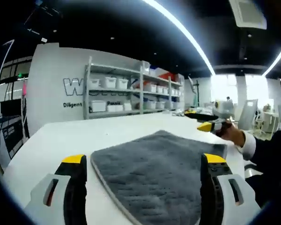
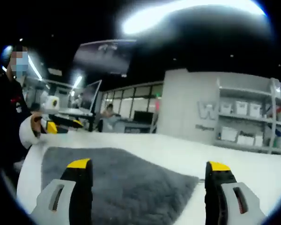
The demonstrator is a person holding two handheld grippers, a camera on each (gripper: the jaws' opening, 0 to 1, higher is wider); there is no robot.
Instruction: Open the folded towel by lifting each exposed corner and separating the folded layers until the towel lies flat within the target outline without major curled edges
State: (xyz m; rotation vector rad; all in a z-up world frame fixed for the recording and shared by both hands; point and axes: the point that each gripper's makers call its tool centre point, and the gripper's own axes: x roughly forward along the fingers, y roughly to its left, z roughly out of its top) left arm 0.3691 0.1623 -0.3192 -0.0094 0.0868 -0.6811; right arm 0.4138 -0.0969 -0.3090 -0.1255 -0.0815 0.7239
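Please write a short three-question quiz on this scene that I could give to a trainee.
1. True or false: the left gripper is shut on the grey towel.
2. What colour are the gripper tips? A) red B) yellow C) green
3. Fill in: the towel lies on a ____ table.

Key: 1. False; its jaws stand apart on either side of the towel. 2. B. 3. white. The right gripper is open too, above the same towel.
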